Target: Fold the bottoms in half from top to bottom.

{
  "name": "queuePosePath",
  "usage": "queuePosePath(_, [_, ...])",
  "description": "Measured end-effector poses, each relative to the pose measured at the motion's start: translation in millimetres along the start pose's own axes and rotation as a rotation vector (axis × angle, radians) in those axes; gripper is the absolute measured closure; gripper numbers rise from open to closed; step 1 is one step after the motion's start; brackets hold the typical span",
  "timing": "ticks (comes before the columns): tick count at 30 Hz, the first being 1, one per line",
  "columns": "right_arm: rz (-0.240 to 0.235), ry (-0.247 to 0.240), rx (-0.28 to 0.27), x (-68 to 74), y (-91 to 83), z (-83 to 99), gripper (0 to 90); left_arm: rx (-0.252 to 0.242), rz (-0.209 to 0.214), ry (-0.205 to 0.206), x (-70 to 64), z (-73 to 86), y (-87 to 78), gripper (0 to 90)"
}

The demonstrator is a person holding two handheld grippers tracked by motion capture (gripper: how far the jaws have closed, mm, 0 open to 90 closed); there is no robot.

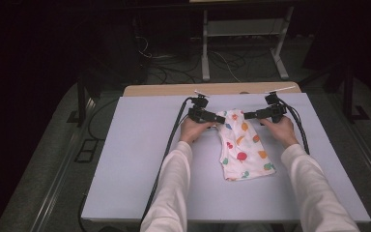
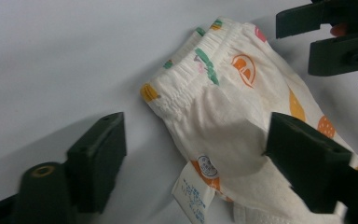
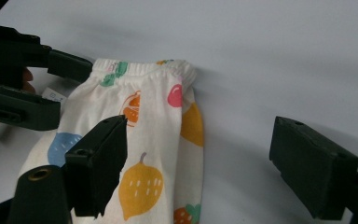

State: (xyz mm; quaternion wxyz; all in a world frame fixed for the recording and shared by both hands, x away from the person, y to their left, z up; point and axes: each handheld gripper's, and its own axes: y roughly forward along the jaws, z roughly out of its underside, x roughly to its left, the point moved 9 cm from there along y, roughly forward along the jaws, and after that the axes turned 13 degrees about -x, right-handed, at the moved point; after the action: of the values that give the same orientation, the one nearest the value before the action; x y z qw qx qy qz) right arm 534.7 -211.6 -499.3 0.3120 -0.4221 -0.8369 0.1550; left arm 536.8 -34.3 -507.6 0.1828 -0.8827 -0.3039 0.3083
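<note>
Fruit-print shorts (image 1: 244, 147) flat mid-table (image 1: 125, 159), waistband at far end. Left gripper (image 1: 218, 117) and right gripper (image 1: 249, 115) flank waistband, jaws spread wide, gripping nothing. Care label (image 2: 193, 196) near left jaw. Cables trail alongside shorts

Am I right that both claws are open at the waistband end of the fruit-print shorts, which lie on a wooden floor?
Not quite: the fruit-print shorts lie on a pale grey table, as the high view shows. The rest holds: the left claw and right claw are both open at the waistband end.
</note>
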Motion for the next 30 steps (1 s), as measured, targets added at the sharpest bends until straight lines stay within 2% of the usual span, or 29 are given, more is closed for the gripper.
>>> queuePosePath(6, [-0.019, -0.012, 0.012, 6.4, 6.8, 3.3, 39.9, 0.007, 0.014, 0.006, -2.5, 1.8, 2.1, 40.9])
queuePosePath(10, [-0.031, -0.006, 0.008, 7.1, 10.1, 4.7, 49.1, 0.003, 0.013, -0.002, -2.1, 2.0, 3.5, 48.7])
queuePosePath(14, [-0.027, 0.003, 0.003, 4.4, 14.2, 6.7, 53.0, 0.002, 0.003, -0.009, -0.4, 2.2, 3.8, 56.4])
queuePosePath(20, [-0.068, 0.058, -0.008, 2.8, 21.7, 9.9, 64.7, 0.011, 0.008, -0.025, 2.3, 3.7, 3.6, 69.3])
queuePosePath(24, [-0.071, 0.105, -0.012, 2.4, 24.8, 10.9, 75.0, 0.015, 0.019, -0.022, 0.6, 5.9, 6.6, 79.8])
queuePosePath(27, [-0.064, 0.154, -0.009, 1.6, 25.4, 11.2, 81.5, 0.011, 0.021, -0.031, -0.7, 6.2, 8.2, 83.7])
queuePosePath(30, [-0.081, 0.194, -0.011, 1.4, 25.3, 11.7, 86.4, 0.013, 0.019, -0.024, -1.9, 5.6, 7.8, 85.0])
